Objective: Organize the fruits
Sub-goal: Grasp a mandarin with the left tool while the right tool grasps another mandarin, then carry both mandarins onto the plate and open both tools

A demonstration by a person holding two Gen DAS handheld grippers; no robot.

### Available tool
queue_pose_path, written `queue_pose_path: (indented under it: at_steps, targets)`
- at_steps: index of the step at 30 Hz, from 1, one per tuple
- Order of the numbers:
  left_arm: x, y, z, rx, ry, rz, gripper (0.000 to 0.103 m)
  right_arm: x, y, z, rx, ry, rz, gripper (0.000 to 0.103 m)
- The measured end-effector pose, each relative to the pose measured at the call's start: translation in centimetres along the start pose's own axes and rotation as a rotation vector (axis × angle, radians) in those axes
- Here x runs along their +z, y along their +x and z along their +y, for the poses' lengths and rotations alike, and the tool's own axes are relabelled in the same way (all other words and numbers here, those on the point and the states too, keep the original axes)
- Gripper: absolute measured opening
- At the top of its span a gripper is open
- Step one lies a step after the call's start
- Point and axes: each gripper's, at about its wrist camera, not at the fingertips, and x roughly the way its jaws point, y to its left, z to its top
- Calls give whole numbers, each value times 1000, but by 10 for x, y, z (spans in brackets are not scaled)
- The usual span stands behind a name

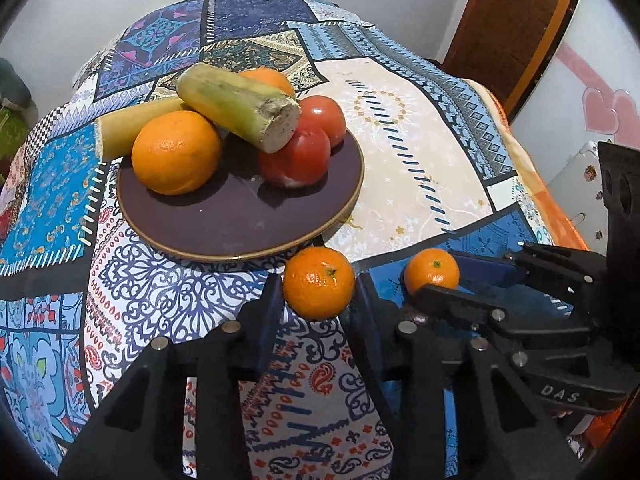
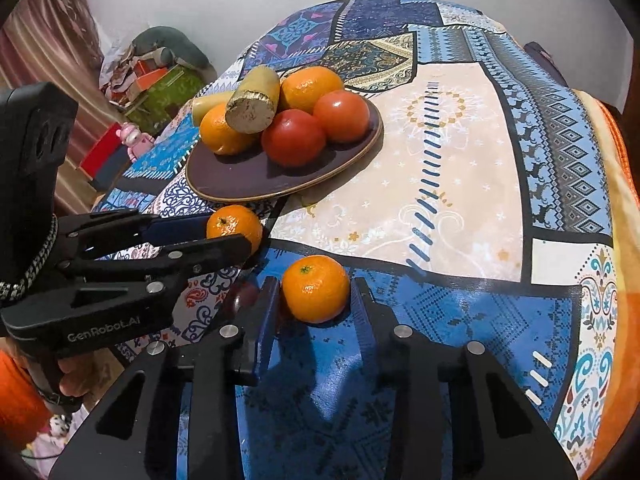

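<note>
Two small mandarins are sitting low over the patterned tablecloth [image 1: 400, 152], just in front of the dark plate [image 1: 240, 224]. The left mandarin [image 1: 319, 283] is sitting between the two fingers of the left gripper [image 1: 318, 300], whose blue pads are pressing against both its sides, so this claw is grasping the fruit right by the plate's near rim. The right mandarin [image 2: 315, 289] is lying in the same way inside the right gripper [image 2: 316, 300], both fingers closing against it, over the blue patch of the cloth. The two mandarins are lying near each other but apart; in the left wrist view the right one [image 1: 432, 272] is showing beside the other claw's finger.

On the plate, fruit is piling up toward the far side: a large orange [image 1: 176, 152] at the left, a second orange [image 2: 311, 88] behind, two red tomatoes [image 1: 296, 158] touching each other at the right, and a thick green-yellow cut stalk [image 1: 240, 106] resting across the top. Another pale yellow stalk [image 1: 132, 128] is lying behind the large orange, reaching past the plate's left edge.
</note>
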Motion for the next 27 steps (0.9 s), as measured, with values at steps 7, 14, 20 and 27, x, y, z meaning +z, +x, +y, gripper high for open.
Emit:
queue_pose_path:
  at_steps: [7, 14, 20, 27]
  targets:
    - [-4, -24, 9, 4, -22, -44, 37, 8, -14, 5, -11, -17, -41, 33]
    - [-2, -52, 27, 25, -46, -96, 37, 23, -17, 18, 1, -42, -74, 33]
    - [5, -64, 44, 47, -77, -133, 37, 35, -11, 31, 13, -63, -85, 33]
    - [12, -60, 65, 60, -116, -135, 37, 51, 8, 48, 23, -105, -77, 33]
